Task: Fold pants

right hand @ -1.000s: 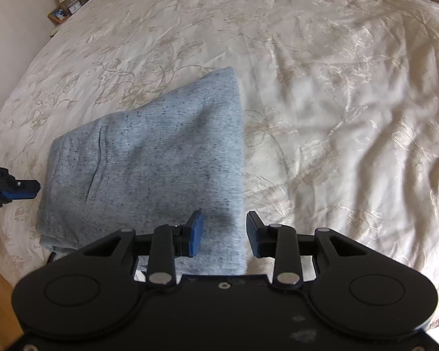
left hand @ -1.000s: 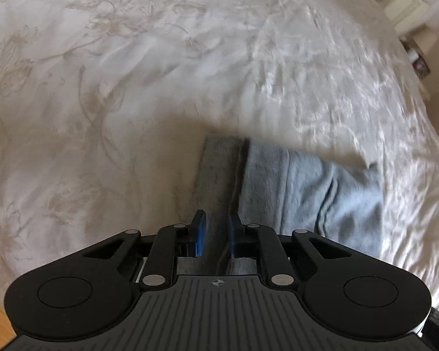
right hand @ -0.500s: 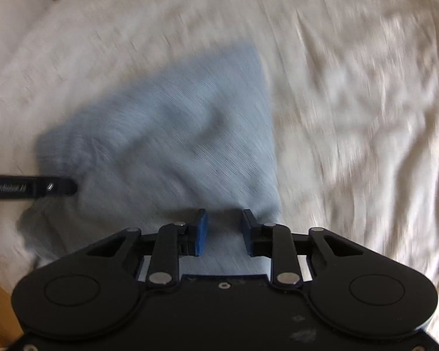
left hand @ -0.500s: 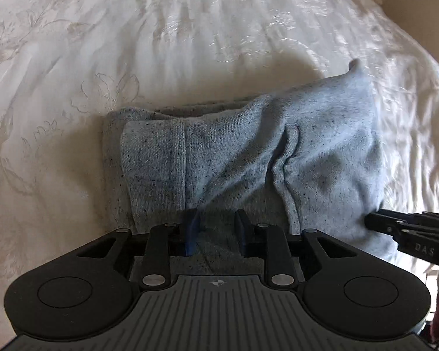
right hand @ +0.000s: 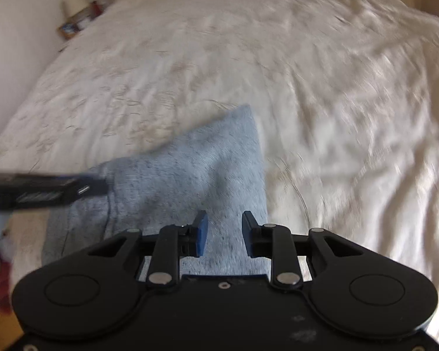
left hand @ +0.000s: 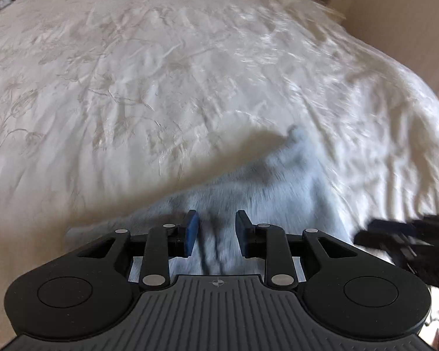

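Pants [right hand: 196,175] lie folded on the bedspread [left hand: 161,87]; left gripper [left hand: 214,231] and right gripper [right hand: 224,231] jaws spread, holding nothing

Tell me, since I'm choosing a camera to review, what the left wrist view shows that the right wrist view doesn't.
Only the left view shows the left hand-held gripper head-on, open over the grey pants, with a wall at the right. Only the right view shows the right hand-held gripper head-on, open, and a lamp on a shelf. Both show the pants, the white bed cover, and the opposite gripper.

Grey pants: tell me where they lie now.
The grey pants lie folded on the white bedspread near its front edge, just ahead of both open tongs, left and right.
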A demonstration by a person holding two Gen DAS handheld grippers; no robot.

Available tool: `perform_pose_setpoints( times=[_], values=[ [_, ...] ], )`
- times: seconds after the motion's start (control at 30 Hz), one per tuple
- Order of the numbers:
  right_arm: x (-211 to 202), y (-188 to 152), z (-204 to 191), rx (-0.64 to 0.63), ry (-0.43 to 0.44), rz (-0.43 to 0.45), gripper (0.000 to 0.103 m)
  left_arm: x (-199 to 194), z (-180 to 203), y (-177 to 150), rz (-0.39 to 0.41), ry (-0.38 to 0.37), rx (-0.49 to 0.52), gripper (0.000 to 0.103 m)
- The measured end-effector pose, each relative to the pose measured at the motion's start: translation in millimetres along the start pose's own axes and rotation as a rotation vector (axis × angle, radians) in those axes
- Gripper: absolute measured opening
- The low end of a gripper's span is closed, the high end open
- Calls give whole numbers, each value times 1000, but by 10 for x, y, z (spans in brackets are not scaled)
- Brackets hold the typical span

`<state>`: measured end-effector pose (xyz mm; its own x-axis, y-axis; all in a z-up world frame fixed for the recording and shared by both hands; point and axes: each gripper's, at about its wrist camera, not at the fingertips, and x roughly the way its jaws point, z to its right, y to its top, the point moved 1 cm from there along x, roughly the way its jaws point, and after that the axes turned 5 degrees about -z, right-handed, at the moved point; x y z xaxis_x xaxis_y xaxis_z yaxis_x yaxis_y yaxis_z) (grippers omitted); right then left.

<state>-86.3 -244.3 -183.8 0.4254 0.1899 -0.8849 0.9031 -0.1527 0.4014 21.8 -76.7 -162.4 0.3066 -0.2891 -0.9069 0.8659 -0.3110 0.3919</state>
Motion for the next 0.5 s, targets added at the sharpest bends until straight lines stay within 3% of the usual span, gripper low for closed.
perform_pose_setpoints(
  times=[0.2,0.33,0.5],
  values=[
    [-120,10,209,-108,73,21,34,342,-113,47,-87,75,-181,30],
    [-198,23,431,-153,100,44,38,370,20,131,-128,153,-162,31],
    [-416,5,560,-218,124,133,52,302,168,179,-139,240,-147,32]
  ],
)
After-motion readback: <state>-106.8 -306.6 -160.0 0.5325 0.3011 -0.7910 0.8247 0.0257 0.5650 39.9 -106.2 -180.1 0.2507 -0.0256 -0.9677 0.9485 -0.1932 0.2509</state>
